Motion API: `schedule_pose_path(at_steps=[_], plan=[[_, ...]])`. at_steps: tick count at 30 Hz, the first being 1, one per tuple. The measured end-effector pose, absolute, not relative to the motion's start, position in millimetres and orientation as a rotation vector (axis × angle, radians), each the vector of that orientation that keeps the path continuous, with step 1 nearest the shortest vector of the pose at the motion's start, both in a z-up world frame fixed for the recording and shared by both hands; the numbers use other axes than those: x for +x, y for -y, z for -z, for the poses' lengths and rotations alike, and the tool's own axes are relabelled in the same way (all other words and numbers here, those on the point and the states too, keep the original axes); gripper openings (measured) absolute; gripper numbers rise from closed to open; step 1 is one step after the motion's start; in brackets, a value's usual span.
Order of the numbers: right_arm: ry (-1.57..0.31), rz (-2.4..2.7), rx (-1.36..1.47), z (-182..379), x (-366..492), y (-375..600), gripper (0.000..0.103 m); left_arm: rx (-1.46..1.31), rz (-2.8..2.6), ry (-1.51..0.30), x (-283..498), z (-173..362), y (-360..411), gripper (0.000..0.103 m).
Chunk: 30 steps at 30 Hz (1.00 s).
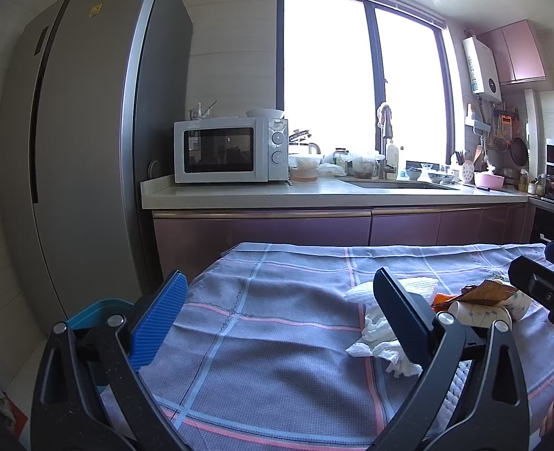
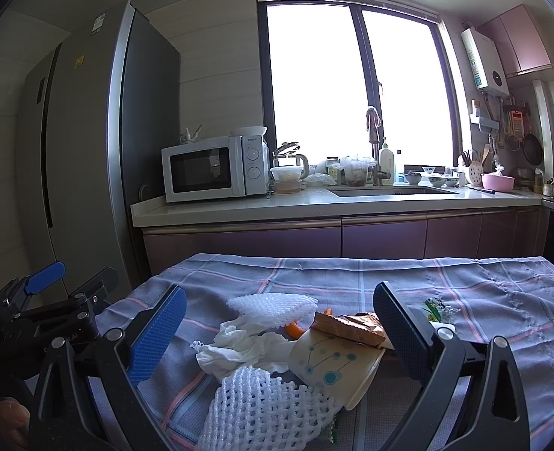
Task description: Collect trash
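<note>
A pile of trash lies on the table's checked cloth (image 2: 464, 293). In the right wrist view I see a tipped paper cup (image 2: 333, 368), a brown wrapper (image 2: 348, 329), crumpled tissue (image 2: 239, 349), white foam netting (image 2: 269, 413), a second foam net (image 2: 273, 306), orange peel (image 2: 295, 329) and a small green wrapper (image 2: 434, 308). My right gripper (image 2: 277, 342) is open and empty, its jaws standing either side of the pile. My left gripper (image 1: 277, 323) is open and empty over bare cloth, left of the tissue (image 1: 378, 342) and cup (image 1: 483, 312).
A teal bin (image 1: 96, 312) stands by the table's left edge. Behind the table is a counter (image 2: 314, 206) with a microwave (image 2: 213, 173), sink and dishes. A tall fridge (image 1: 81, 150) stands at left. The right gripper (image 1: 543, 289) shows at the left view's edge.
</note>
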State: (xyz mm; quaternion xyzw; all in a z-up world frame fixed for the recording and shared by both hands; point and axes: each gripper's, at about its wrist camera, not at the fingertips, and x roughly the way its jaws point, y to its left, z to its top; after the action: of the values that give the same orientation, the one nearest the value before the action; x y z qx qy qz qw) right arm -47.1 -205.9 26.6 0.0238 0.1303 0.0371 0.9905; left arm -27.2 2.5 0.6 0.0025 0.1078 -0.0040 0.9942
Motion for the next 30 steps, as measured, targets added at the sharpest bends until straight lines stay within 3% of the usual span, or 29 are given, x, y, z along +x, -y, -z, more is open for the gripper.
schedule_pose_path(at_steps=[21,30], plan=[[-0.264,-0.084,0.057,-25,-47,210,0.096,0.013,0.023,-0.218,-23,4,-1,0.098],[-0.291,-0.070,0.073,-20,-45,223,0.096,0.046,0.149,-0.299,-17,19,11,0.098]])
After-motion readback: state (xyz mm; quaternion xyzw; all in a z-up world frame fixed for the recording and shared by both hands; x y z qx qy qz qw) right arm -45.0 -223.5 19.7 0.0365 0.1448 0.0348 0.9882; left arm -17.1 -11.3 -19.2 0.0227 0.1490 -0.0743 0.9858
